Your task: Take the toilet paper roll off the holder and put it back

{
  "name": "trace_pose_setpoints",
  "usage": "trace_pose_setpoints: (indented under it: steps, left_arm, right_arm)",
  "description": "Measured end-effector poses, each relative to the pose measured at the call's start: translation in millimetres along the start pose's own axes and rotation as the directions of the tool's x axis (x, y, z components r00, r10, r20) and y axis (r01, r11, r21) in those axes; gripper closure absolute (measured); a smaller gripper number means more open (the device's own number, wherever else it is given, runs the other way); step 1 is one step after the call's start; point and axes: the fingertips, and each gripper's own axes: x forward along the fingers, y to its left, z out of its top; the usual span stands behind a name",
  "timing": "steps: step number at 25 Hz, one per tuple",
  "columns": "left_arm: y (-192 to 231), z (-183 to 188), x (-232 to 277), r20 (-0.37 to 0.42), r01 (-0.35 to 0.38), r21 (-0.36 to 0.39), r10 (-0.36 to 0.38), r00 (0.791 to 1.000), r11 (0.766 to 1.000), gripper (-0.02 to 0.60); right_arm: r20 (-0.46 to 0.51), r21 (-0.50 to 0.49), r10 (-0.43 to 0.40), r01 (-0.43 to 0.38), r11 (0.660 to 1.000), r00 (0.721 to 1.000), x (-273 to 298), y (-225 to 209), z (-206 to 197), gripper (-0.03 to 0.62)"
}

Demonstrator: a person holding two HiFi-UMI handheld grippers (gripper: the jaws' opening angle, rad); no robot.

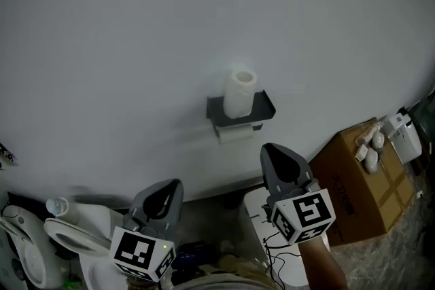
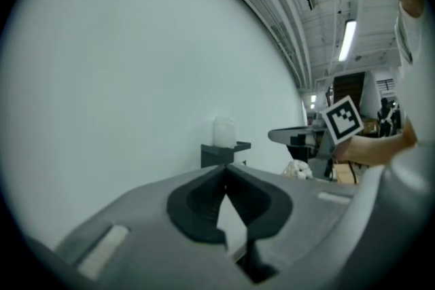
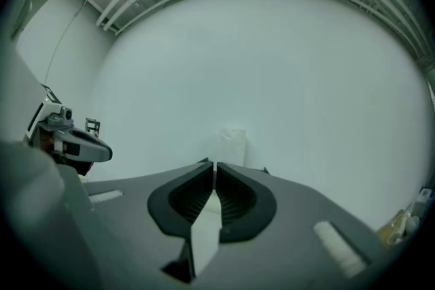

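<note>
The toilet paper roll (image 1: pixel 240 93) stands upright on top of the dark holder (image 1: pixel 262 107), which is fixed to the plain white wall (image 1: pixel 136 44) at the far side of the scene. A strip of white paper (image 1: pixel 234 134) shows just under the holder's front edge. Both grippers are held near the person, well apart from the holder, with their tips pointing toward the wall. The left gripper (image 1: pixel 174 187) is to the near left of the holder. In the left gripper view its dark ribbed fingers (image 2: pixel 197 204) meet at the tips and nothing is between them. The right gripper (image 1: pixel 270 153) is just right of the holder's line and somewhat closer to it. In the right gripper view its fingers (image 3: pixel 234 197) are drawn together, leaving only a thin slit, and they hold nothing. Through that view the roll shows beyond the fingertips, against the wall. A cardboard box (image 1: pixel 360 180) stands on the floor at the right, with a few small pale things (image 1: pixel 370 146) lying on its top. A white toilet (image 1: pixel 75 234) with its seat is at the near left, below the left gripper.
</note>
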Motion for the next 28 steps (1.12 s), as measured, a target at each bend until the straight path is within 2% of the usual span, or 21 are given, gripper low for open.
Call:
trace_pose_setpoints:
  steps: [12,18,28]
  left_arm:
    - [-20,-22,-42,-0.03,0.061,0.004,-0.061,0.998,0.998,0.588]
    - [-29,-29,-59,-0.025,0.087,0.013,-0.087,0.996,0.996,0.588]
    - [-30,-37,-71,-0.05,0.098,0.026,-0.096,0.994,0.995,0.588]
  right_arm:
    - [-0.074,0.047,-0.03,0.034,0.998,0.997,-70,48,-39,0.589]
    - [-0.108,0.053,-0.017,0.023,0.998,0.994,-93,67,-53,0.589]
    - [-0.116,0.106,-0.064,0.076,0.991,0.991,-112,68,-61,0.589]
